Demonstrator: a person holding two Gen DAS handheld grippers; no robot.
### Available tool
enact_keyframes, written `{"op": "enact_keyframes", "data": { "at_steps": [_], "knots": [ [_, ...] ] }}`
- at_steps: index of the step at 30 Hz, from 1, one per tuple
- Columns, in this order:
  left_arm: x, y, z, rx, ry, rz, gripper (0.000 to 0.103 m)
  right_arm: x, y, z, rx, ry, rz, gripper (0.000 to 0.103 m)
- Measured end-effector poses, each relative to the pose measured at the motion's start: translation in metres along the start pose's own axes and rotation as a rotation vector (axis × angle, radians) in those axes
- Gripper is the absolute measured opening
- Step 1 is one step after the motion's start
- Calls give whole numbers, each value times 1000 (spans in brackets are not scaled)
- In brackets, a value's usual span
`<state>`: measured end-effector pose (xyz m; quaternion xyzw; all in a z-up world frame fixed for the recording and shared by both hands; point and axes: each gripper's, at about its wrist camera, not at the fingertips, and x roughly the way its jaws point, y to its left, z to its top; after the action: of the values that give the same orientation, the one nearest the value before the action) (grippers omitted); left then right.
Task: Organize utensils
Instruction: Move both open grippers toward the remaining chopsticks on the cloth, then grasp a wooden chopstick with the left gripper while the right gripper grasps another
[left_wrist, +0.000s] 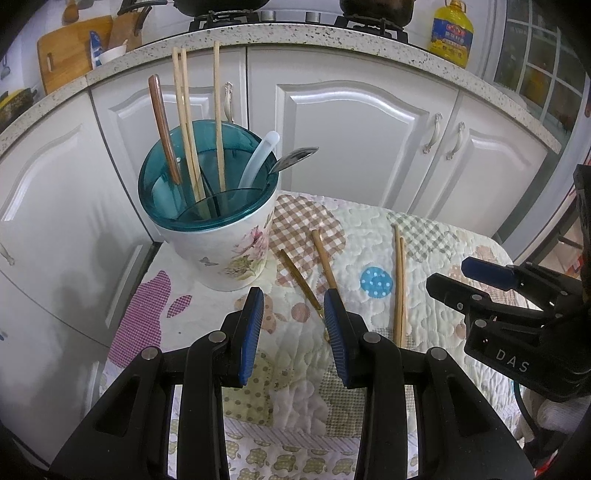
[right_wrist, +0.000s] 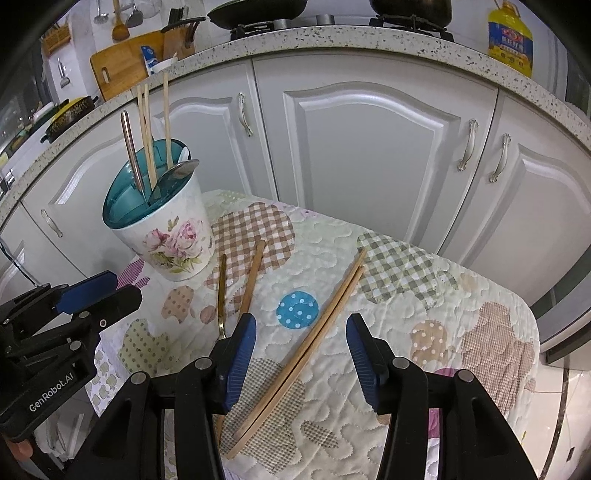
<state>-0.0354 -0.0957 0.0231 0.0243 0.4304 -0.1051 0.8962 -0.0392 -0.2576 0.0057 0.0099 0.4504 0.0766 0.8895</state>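
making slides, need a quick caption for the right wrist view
Open right gripper hovers over a chopstick pair on the quilted cloth, floral utensil holder behind.

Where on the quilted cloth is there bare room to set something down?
Free: the cloth's right side, right of the chopstick pair, toward the cloth's right edge. Crowded: between the utensil holder and the pair, where a gold-handled utensil and a wooden-handled utensil lie.
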Motion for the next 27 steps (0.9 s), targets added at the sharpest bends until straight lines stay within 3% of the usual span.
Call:
{"op": "enact_keyframes", "data": {
  "at_steps": [14,17,24,27],
  "knots": [
    [10,3,-2,-10,26,-5,33,12,-1,-3,-2,34,-2,50],
    [13,6,-3,-30,44,-29,33,17,-5,-4,5,49,-2,54],
    [31,15,-8,-84,104,-95,33,39,-47,-12,162,117,44,55],
    [42,15,-9,-105,131,-129,33,47,-54,-11,199,127,85,49]
  ]
}}
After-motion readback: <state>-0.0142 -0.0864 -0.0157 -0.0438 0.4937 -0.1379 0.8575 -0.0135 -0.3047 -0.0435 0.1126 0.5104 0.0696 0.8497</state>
